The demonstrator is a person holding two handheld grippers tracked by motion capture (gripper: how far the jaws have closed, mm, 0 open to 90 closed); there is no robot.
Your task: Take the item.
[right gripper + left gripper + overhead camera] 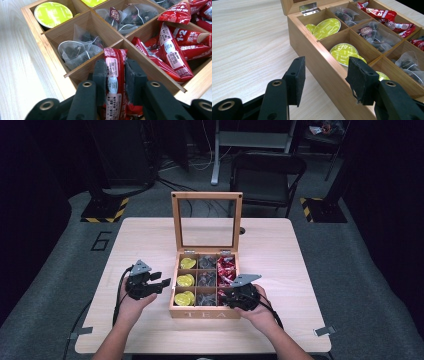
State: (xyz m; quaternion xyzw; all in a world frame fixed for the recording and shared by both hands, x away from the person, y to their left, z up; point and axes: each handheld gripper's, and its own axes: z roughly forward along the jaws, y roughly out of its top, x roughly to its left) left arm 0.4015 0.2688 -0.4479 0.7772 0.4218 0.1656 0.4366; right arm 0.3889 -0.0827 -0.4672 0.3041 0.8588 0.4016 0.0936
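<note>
**Now gripped: a red sachet at the box's near right corner**

Plainly the step in hand is the pick. The right gripper [116,82] has its two black jaws clenched on a red sachet [114,75], which stands upright between the pads at the near edge of the wooden tea box [204,313]. In the high view the right gripper [239,296] sits over the near right compartment, where the other red sachets [226,270] lie heaped along the right column. Whether the held sachet is going in or coming out cannot be told from the pictures; the grip itself looks firm and square across the packet's middle.

The left gripper [161,284] hovers just left of the box, above the table [280,270], released and holding nothing. In its own view the jaws of the left gripper [325,80] stand apart with the box's left wall and the green capsules [343,51] beyond them.

The middle column holds mesh tea bags [80,48], and the glass lid [206,222] stands upright at the far side.

The next move, I judge, calls for a straight lift, so the sachet clears the thin divider [100,58] without dragging its neighbours, while the free gripper could steady the box if it shifts.
</note>
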